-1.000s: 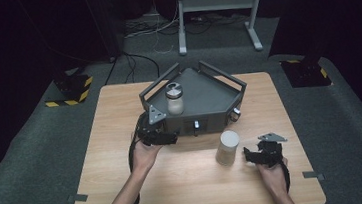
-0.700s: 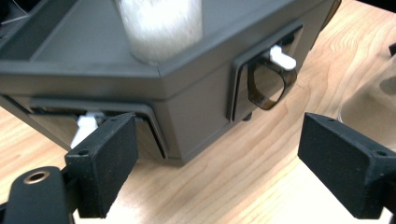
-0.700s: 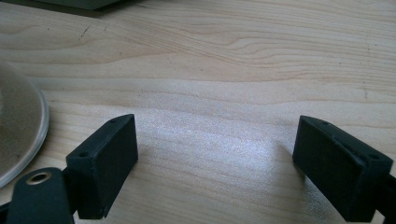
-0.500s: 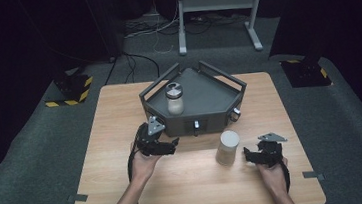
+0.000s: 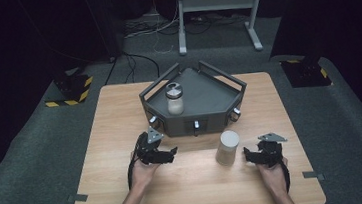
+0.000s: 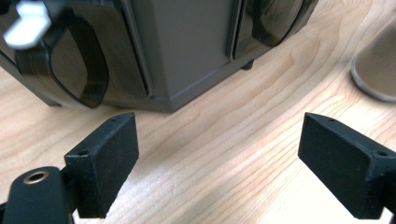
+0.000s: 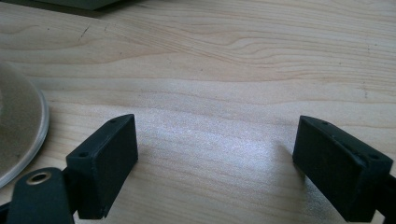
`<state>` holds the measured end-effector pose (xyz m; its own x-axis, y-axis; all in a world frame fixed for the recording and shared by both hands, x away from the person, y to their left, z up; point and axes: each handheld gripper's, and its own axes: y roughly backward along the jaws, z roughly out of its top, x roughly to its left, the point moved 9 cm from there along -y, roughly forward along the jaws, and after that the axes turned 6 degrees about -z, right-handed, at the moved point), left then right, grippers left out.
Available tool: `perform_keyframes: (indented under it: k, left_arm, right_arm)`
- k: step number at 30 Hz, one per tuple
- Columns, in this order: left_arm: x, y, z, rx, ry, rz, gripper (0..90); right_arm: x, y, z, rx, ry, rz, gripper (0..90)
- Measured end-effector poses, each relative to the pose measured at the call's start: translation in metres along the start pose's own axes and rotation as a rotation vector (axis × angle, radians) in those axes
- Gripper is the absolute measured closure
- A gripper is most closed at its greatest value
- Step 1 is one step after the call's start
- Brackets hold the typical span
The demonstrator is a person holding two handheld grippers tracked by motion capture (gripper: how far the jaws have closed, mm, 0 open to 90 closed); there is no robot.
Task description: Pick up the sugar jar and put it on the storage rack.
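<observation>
Jaws of both grippers stood wide apart with only bare wood between them. Beside the left gripper (image 5: 173, 152), just ahead of its tips, sat the dark tray (image 5: 208, 97), with a lidded glass jar (image 5: 174, 98) inside near its left wall. Between the two grippers stood a beige canister (image 5: 227, 147) on the wooden table (image 5: 112, 134), close to the right gripper (image 5: 248, 155), not touching its released jaws.

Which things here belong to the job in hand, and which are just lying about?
In the job:
- beige jar on the table, between the grippers
- lidded jar in the dark tray
- left gripper, right gripper, jaws open

Lying about:
- metal stand
- floor cables
- two striped floor blocks
</observation>
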<state>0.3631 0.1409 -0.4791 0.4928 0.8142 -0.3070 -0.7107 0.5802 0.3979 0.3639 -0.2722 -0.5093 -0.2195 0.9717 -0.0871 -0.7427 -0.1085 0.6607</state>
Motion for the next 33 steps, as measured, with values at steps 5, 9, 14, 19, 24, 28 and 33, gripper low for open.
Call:
perform_keyframes:
  k: [5,9,14,19,24,28,33]
  left_arm:
    - [0.003,-0.004,-0.009,0.01,0.009,0.012,12.2]
    - [0.005,-0.007,-0.015,0.023,0.014,0.013,12.2]
    - [0.008,-0.012,-0.024,0.043,0.018,0.023,12.2]
    - [0.01,-0.016,-0.03,0.047,0.028,0.029,12.2]
    - [0.008,-0.019,-0.034,0.043,0.027,0.037,12.2]
    - [0.008,-0.022,-0.037,0.048,0.022,0.039,12.2]
    - [0.007,-0.024,-0.039,0.047,0.023,0.043,12.2]
  right_arm:
    - [0.0,0.0,0.0,0.0,0.0,0.0,13.3]
    - [0.0,0.0,0.0,0.0,0.0,0.0,13.4]
    - [0.0,0.0,0.0,0.001,-0.001,0.0,13.3]
    - [0.0,0.0,0.0,0.0,0.0,0.0,13.4]
    - [0.0,0.0,0.0,0.0,0.0,0.0,13.3]
    - [0.0,0.0,0.0,0.0,0.0,0.0,13.3]
    - [0.0,0.0,0.0,0.0,0.0,0.0,13.4]
